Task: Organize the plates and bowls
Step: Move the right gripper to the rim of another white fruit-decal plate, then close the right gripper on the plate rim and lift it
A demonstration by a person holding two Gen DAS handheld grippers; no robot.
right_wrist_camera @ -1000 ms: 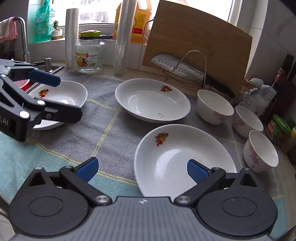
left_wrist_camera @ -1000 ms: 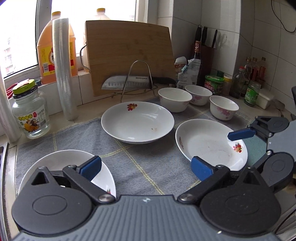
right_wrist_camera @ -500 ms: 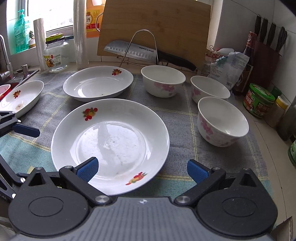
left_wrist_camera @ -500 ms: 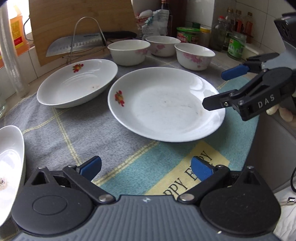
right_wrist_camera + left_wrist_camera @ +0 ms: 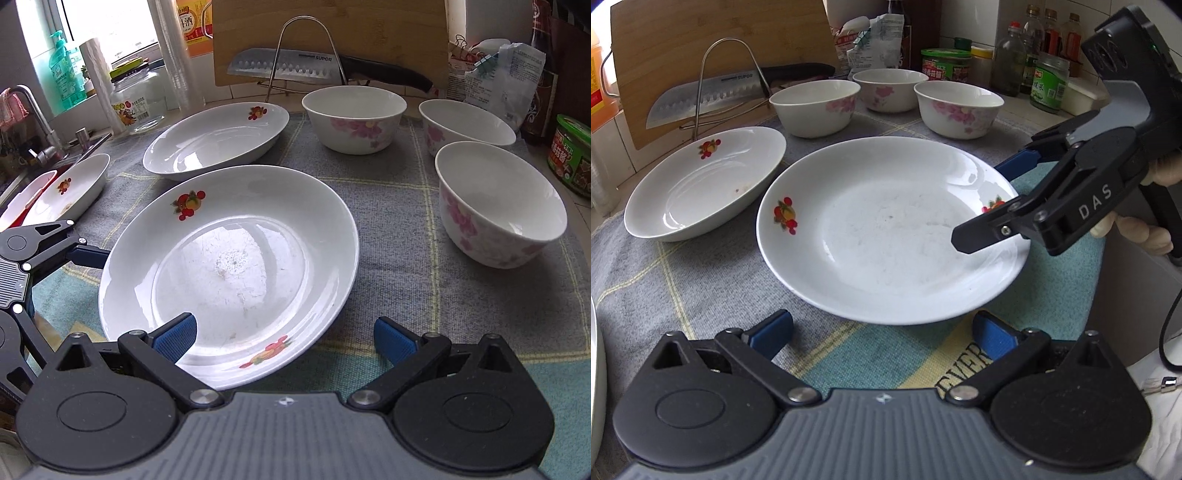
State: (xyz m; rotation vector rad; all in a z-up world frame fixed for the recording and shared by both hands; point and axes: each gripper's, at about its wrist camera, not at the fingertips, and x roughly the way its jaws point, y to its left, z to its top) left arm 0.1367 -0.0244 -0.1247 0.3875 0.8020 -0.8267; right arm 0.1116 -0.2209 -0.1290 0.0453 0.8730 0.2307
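Currently, my right gripper [image 5: 282,332] is spread wide and holds nothing; its left blue pad lies over the near rim of the round white fruit-print plate [image 5: 229,273], while the right pad hangs over the grey-and-teal checked cloth [image 5: 406,258]. My left gripper [image 5: 882,330] is likewise fully open and empty, positioned just short of the same plate's rim.

Location of task items: the plate sits near the front edge of the cloth. A second white fruit-print dish [image 5: 218,136] lies behind it to the left, just apart. A third white dish [image 5: 70,184] rests at the cloth's left edge, beside the sink. Three white pink-flowered bowls [image 5: 352,118] stand along the back and right edge.

Hazards, as I judge them:
- The rim is thin and glazed; a shallow pinch may slip and drop the plate onto the cloth.
- Both grippers converge on one plate; simultaneous closing could tip it or cause the tools to collide.
- Sliding the plate rearward could strike the second dish, chipping either rim.
- A wide swing to the right could knock the nearest bowl [image 5: 498,203].
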